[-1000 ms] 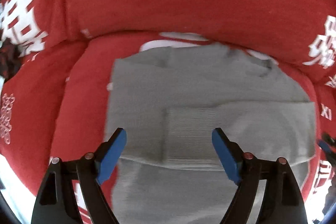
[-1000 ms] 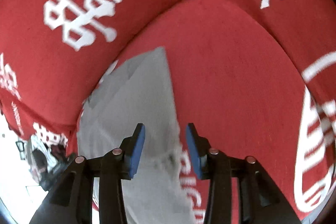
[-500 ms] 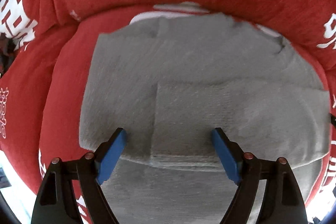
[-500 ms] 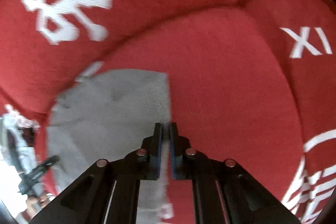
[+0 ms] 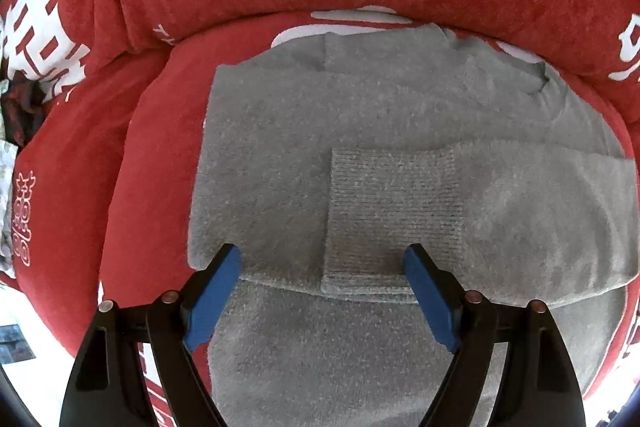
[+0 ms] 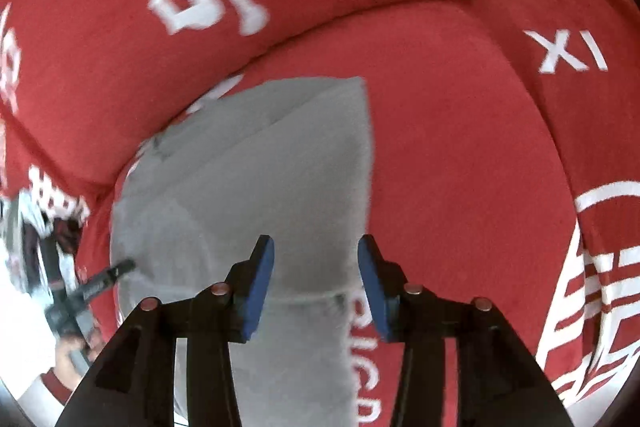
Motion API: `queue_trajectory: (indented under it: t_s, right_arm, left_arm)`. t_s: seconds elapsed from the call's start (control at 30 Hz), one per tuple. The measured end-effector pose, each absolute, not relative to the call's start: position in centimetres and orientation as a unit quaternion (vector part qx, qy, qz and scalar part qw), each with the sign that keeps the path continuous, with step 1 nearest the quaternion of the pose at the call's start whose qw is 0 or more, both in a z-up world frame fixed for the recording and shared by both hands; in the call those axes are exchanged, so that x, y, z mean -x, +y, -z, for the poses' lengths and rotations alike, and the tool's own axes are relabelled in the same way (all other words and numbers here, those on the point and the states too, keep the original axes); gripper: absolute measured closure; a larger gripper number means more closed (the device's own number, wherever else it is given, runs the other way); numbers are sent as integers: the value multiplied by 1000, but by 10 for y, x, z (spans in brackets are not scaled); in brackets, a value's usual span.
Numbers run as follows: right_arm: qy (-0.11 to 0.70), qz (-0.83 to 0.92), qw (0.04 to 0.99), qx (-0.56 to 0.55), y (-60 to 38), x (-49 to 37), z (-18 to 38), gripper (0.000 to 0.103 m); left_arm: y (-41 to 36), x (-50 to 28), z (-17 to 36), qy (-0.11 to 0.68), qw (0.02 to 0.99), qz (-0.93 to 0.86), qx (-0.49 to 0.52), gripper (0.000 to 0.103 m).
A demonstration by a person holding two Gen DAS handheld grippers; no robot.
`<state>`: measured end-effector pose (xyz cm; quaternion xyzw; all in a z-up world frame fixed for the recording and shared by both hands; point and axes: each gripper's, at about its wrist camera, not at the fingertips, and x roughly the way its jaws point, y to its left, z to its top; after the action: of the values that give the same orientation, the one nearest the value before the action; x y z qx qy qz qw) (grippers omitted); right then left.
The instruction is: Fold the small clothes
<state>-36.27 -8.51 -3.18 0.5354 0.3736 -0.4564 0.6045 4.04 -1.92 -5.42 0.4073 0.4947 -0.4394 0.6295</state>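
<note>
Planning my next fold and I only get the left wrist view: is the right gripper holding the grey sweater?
Observer: No. The right gripper is open; its jaws have just been opening, with the grey sweater beneath the gap, not pinched.
Operator: Which part is it over?
Observer: The sweater's edge beside the bare red sofa cushion.
Operator: Does it see my gripper?
Observer: Yes, the left gripper shows at the sweater's far edge.
</note>
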Motion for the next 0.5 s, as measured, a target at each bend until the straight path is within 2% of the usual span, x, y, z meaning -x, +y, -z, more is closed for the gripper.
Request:
queue_trajectory:
  t_s: [0.03,0.07,0.13,0.17,0.5]
  right_arm:
    - [396,457,609,-513,-82,354,33,75]
    - [422,458,607,-494,-80,346,37,80]
    - [472,455,595,-466,-80,332,56,82]
    - [484,453,593,-457,-78,331,63,86]
    - [497,459,578,-456,-69,335,51,87]
  left_arm:
    - [-19,-40,57,495,628,438,-410,19]
    - [-20,-40,58,496,628,437,-410,19]
    - [-20,-40,58,498,628,437,-408,19]
    - [-19,-40,58,498,628,437,-407,19]
    - [-19,-41,59,502,626,438,-406,19]
